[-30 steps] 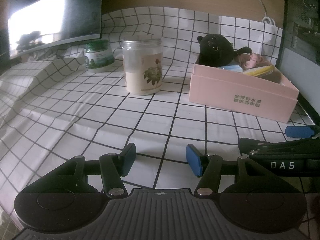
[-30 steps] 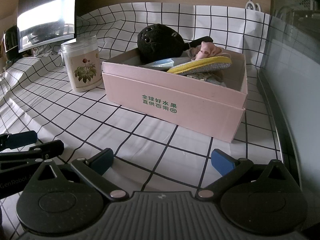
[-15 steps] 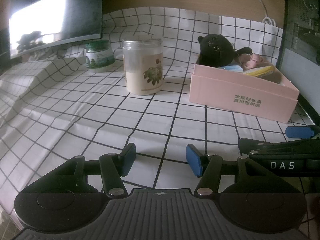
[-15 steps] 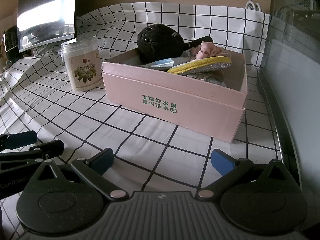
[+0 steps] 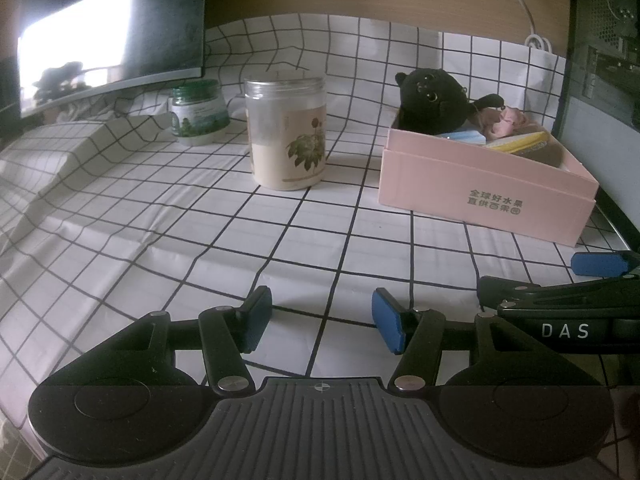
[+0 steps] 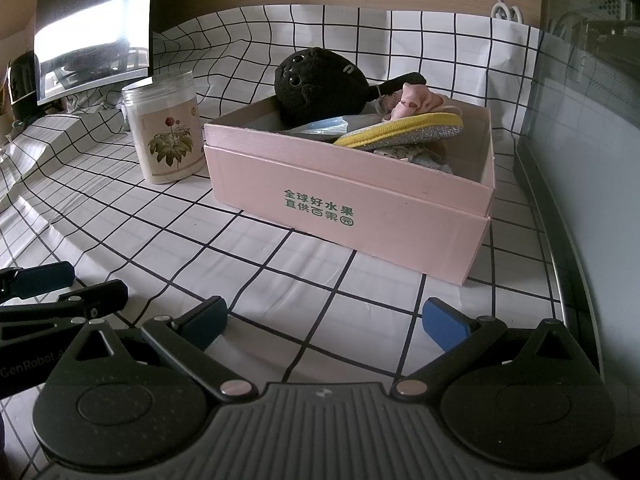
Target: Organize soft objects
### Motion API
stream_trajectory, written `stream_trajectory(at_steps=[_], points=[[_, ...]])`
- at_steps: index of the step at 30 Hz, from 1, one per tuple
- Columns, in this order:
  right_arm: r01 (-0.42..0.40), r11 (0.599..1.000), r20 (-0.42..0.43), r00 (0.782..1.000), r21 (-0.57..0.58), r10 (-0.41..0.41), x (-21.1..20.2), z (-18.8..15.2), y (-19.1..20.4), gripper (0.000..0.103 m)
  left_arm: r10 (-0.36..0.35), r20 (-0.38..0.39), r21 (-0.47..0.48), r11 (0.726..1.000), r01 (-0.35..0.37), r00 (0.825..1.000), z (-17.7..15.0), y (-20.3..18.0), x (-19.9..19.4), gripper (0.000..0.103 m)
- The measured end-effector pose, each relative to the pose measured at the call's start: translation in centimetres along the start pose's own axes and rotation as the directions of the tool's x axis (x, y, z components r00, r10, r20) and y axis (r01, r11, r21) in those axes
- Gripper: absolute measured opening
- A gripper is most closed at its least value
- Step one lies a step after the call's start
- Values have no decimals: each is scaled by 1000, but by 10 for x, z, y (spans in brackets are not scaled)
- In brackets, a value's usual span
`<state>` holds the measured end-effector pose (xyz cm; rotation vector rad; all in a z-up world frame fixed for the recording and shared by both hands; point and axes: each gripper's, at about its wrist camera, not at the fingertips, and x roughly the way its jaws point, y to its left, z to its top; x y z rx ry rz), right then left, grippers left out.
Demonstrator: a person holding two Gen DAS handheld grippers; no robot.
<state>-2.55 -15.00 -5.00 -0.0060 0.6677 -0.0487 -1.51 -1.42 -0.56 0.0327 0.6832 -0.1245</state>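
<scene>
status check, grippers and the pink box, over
Left gripper and right gripper open, empty. Black plush and sponge in pink box. Flower jar beside box.

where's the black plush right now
The black plush sits in the pink box's far left corner, right of the flower jar, beside the yellow sponge.

A thin, slightly glossy checked cloth (image 5: 224, 240) covers the worktop, creased and rippled. The pink box (image 6: 360, 216) looks like matt cardboard with printed green lettering. Inside it lie a fuzzy black plush toy (image 6: 320, 84), soft pink fabric (image 6: 416, 100) and a yellow sponge (image 6: 404, 132) with a rough, glittery grey scouring face. The tall jar (image 5: 286, 132) is clear, shiny plastic with a paper label. Both grippers are matt black plastic with smooth blue pads (image 5: 386, 326) and small metal pins
</scene>
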Motion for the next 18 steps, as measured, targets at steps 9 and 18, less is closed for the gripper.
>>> stream_trajectory(at_steps=[9,18], points=[[0,1000,0,1000,0,0,0,0,0,103,1,0,0,1000,-1,1000,0,0,0,61],[0,1000,0,1000,0,0,0,1,0,103,5,-1,-1,1000,-5,1000,0,-1,0,62]])
